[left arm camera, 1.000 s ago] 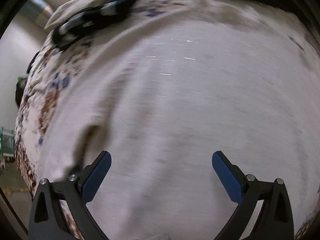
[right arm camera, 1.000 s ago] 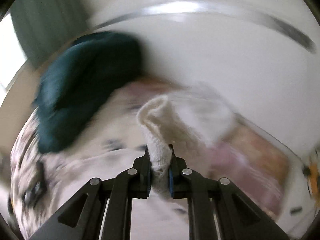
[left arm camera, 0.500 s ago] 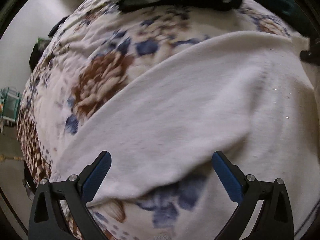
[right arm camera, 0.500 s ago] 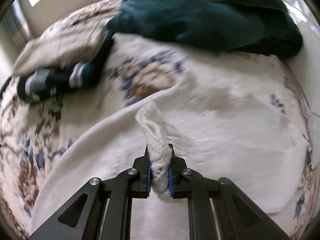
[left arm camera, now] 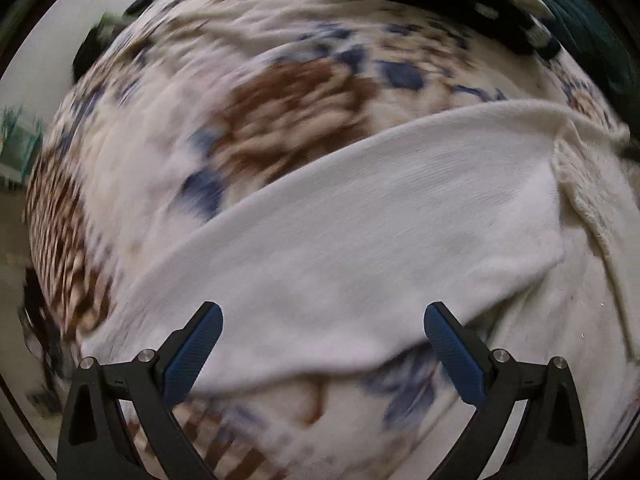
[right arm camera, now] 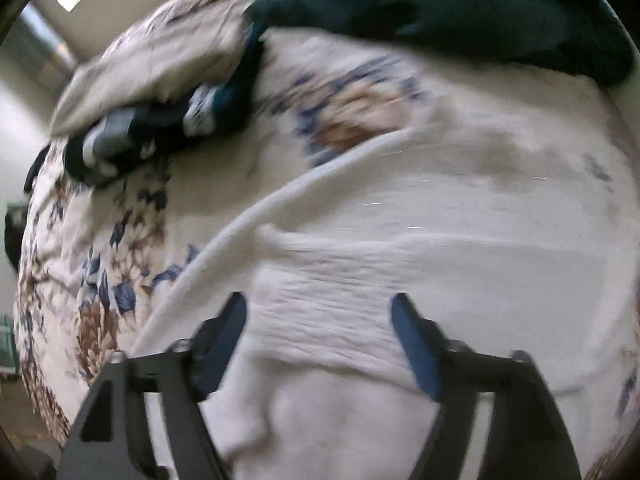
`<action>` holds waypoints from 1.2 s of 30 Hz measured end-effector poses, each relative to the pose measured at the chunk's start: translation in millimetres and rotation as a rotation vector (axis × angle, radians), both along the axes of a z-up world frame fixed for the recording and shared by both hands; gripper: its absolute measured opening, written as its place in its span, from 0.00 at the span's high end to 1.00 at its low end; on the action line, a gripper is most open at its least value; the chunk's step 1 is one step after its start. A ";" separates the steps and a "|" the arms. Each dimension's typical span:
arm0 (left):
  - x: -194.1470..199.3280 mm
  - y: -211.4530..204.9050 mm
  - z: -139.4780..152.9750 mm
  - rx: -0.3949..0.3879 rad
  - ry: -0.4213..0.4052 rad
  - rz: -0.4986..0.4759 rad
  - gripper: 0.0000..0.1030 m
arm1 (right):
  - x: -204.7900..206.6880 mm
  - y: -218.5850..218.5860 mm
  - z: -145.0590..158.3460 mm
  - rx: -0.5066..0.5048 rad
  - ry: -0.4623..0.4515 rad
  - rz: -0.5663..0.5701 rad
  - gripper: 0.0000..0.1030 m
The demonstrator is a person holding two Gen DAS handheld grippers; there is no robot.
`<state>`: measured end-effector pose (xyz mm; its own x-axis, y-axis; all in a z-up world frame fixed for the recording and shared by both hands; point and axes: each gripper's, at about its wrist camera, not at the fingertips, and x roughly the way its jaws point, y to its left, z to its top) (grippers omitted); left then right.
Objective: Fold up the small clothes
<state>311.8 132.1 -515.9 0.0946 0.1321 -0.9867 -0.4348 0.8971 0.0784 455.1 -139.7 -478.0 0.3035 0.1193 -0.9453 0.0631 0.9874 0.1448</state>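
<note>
Half a second ago the right claw (right arm camera: 318, 342) was pinching a ribbed fold of the white knit garment (right arm camera: 420, 280); now its blue-padded fingers (right arm camera: 414, 346) stand spread with nothing between them, and that ribbed band lies flat on the cloth just ahead of it. Both views are blurred by motion. The left claw (left arm camera: 322, 346) is spread wide as well, holding nothing, hovering over the garment's near edge (left arm camera: 360, 248), where a folded-over flap lies across the floral blanket (left arm camera: 280, 112) covering the bed. In the left view the knit runs diagonally from lower left to upper right, with a ribbed hem at its right side. Beyond the garment, toward the far side of the bed, a dark striped piece of clothing (right arm camera: 132, 136) lies bunched beside a pale patterned pillow (right arm camera: 168, 52), and a dark teal cloth (right arm camera: 440, 4) is heaped at the far right, apart from the white knit.
</note>
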 end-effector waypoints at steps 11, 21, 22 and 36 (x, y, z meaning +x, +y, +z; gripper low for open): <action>-144.7 138.0 -61.4 -0.424 0.028 0.768 0.11 | -108.8 -105.2 14.8 -0.133 0.070 -0.197 0.04; -131.0 184.4 -46.7 -0.308 -0.178 1.159 0.83 | -128.0 -126.2 -11.0 -0.272 0.147 -0.118 0.04; -122.3 181.4 -39.0 -0.286 -0.185 1.145 0.89 | -125.5 -128.5 -11.0 -0.295 0.146 -0.106 0.04; -58.2 92.9 136.1 0.093 -0.451 0.565 0.95 | -116.6 -176.0 -1.4 -0.205 0.126 -0.078 0.04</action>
<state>253.5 225.0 -379.8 0.3819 0.3622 -0.8503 -0.8374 0.5249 -0.1525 338.4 -315.7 -479.3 0.1820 -0.0977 -0.9784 0.1453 0.9868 -0.0715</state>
